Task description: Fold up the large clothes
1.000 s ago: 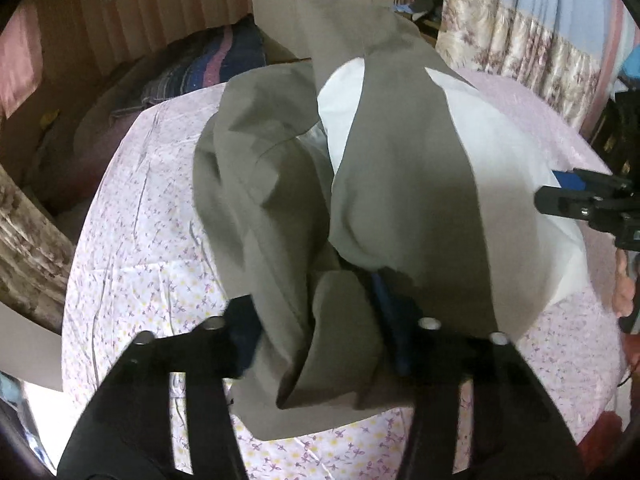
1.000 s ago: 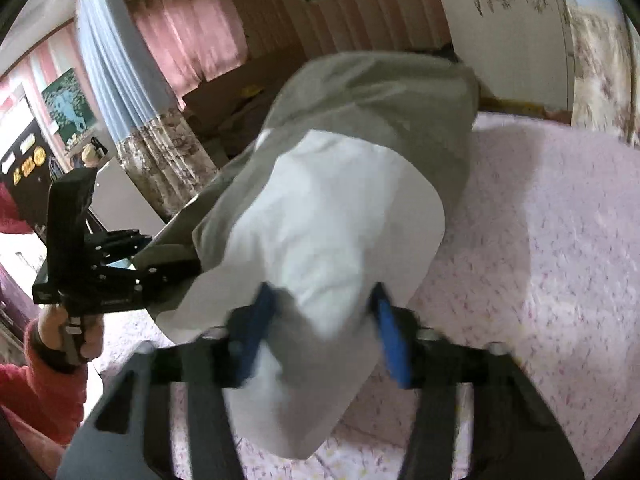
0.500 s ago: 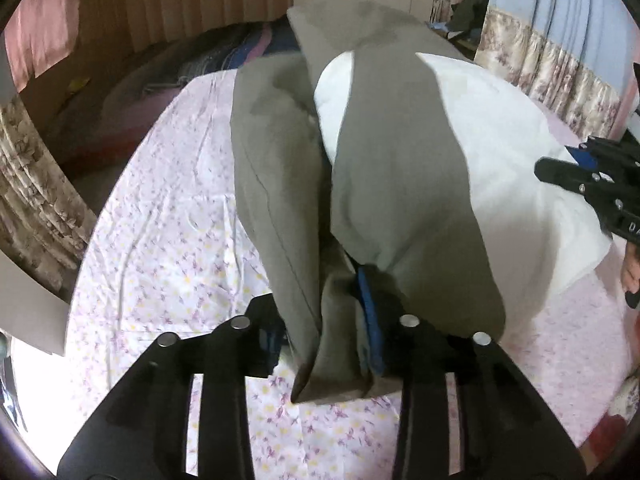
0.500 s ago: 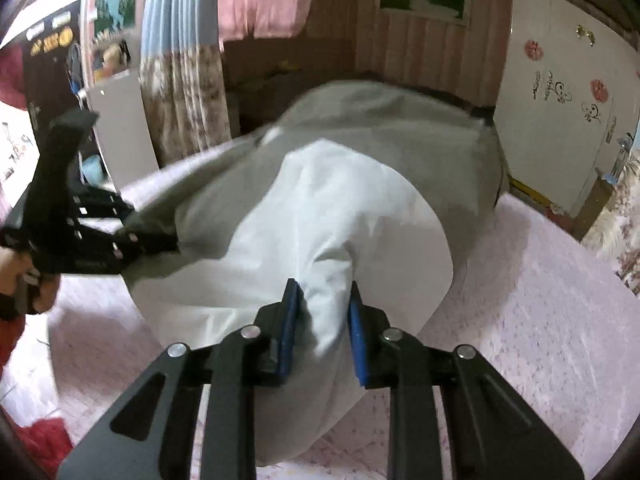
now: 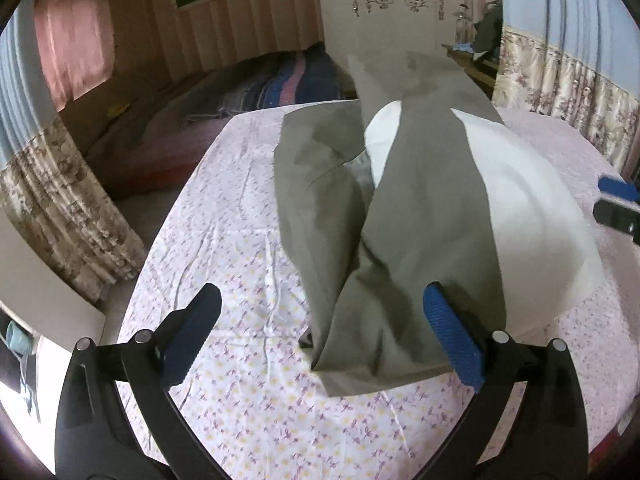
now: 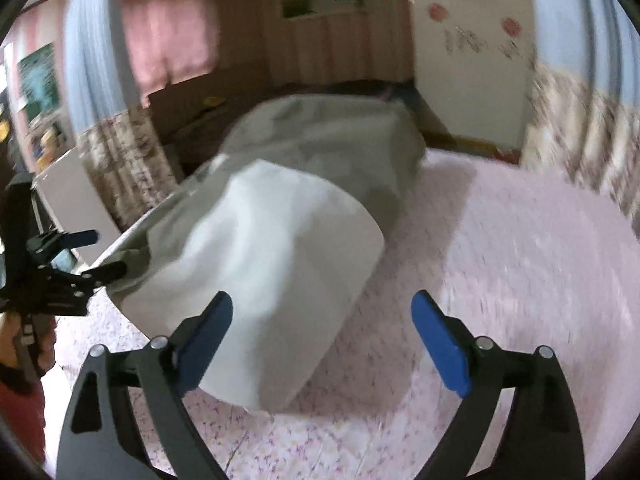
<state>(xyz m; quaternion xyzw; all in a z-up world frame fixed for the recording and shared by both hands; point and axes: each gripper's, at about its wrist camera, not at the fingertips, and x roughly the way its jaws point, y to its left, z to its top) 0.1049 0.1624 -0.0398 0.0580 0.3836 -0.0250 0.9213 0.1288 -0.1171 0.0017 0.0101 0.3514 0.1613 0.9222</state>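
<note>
A large olive-grey and white garment lies folded in a long heap on the floral bedsheet. My left gripper is open, its jaws wide apart, just short of the garment's near grey edge. In the right wrist view the garment's white part lies in front of my right gripper, which is open and holds nothing. The left gripper also shows in the right wrist view at the garment's left end. The right gripper's blue tip shows at the right edge of the left wrist view.
The bed is covered by a pink-white floral sheet. A striped blanket lies beyond the bed's far end. Floral curtains hang on the right, and a white door stands at the back.
Both grippers were shut on the garment half a second ago. Both have opened and let go, and the garment has settled lower on the bed.
</note>
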